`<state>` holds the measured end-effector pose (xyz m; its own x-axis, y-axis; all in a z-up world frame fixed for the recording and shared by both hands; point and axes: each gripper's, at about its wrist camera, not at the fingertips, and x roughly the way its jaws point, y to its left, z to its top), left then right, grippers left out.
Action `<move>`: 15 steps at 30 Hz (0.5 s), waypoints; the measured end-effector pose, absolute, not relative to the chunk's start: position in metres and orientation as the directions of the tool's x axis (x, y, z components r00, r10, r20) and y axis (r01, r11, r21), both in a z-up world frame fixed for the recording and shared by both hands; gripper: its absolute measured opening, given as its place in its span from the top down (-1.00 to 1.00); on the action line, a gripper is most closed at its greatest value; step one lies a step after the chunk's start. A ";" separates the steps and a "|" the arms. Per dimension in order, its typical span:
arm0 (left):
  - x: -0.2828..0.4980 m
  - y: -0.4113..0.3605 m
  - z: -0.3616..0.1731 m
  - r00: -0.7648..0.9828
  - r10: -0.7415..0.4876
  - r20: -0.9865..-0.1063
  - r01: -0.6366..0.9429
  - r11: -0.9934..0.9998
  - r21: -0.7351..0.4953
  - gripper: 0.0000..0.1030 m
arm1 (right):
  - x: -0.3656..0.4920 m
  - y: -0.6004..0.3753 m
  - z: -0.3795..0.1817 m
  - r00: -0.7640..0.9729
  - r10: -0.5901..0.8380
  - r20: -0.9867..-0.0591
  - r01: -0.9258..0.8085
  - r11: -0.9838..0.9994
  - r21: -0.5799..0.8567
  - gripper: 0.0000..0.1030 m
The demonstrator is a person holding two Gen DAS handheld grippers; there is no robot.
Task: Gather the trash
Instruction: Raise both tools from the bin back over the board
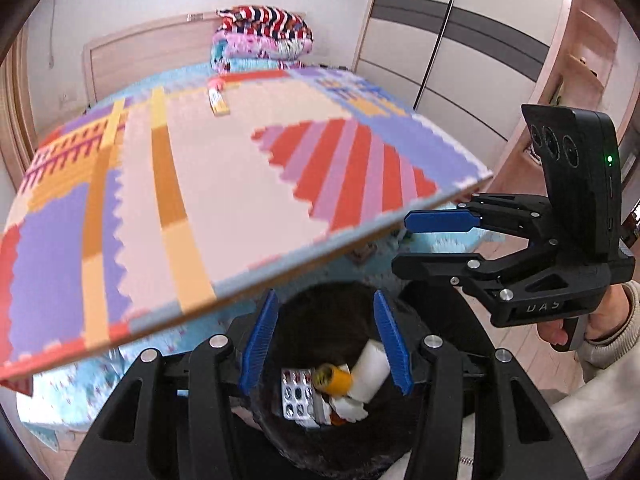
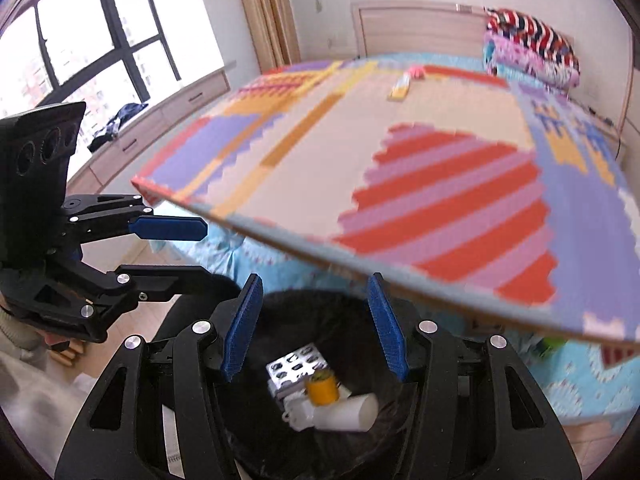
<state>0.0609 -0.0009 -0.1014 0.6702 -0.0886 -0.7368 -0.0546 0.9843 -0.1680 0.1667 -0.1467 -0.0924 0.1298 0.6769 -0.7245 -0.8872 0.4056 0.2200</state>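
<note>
A black-lined trash bin (image 1: pixel 308 316) (image 2: pixel 316 316) stands below both grippers at the foot of the bed. In it lie a silver blister pack (image 1: pixel 297 394) (image 2: pixel 294 364), an orange bottle (image 1: pixel 334 378) (image 2: pixel 321 390) and a white cup (image 1: pixel 372 368) (image 2: pixel 348 412). My left gripper (image 1: pixel 326 344) hangs over the bin, open, with nothing between its blue pads. My right gripper (image 2: pixel 315 328) is open and empty over the same bin. Each shows side-on in the other's view: the right gripper (image 1: pixel 424 244), the left gripper (image 2: pixel 192 252). A yellow-and-white tube (image 1: pixel 218 100) (image 2: pixel 402 88) lies far back on the mat.
A stiff colourful foam mat (image 1: pixel 240 184) (image 2: pixel 400 168) covers the bed and overhangs the bin. Folded blankets (image 1: pixel 264 36) sit by the headboard. A wardrobe (image 1: pixel 460 40) stands to the right, a window (image 2: pixel 80 40) to the left. A hand (image 1: pixel 560 332) holds the right gripper.
</note>
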 end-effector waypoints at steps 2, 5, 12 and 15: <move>0.066 0.003 -0.095 0.679 -0.077 -0.730 -0.060 0.985 -0.160 0.06 | 0.172 -0.143 -0.087 0.142 0.683 -0.717 -0.891 0.403 0.208 -0.05; 0.074 0.011 -0.084 0.693 -0.063 -0.718 -0.063 0.987 -0.146 0.06 | 0.180 -0.137 -0.077 0.152 0.690 -0.708 -0.894 0.401 0.199 -0.05; 0.089 0.026 -0.067 0.720 -0.038 -0.693 -0.069 0.990 -0.126 0.06 | 0.196 -0.127 -0.064 0.179 0.707 -0.684 -0.899 0.399 0.178 -0.05; 0.100 0.034 -0.060 0.730 -0.034 -0.683 -0.071 0.989 -0.126 0.06 | 0.206 -0.122 -0.056 0.191 0.717 -0.671 -0.901 0.399 0.169 -0.05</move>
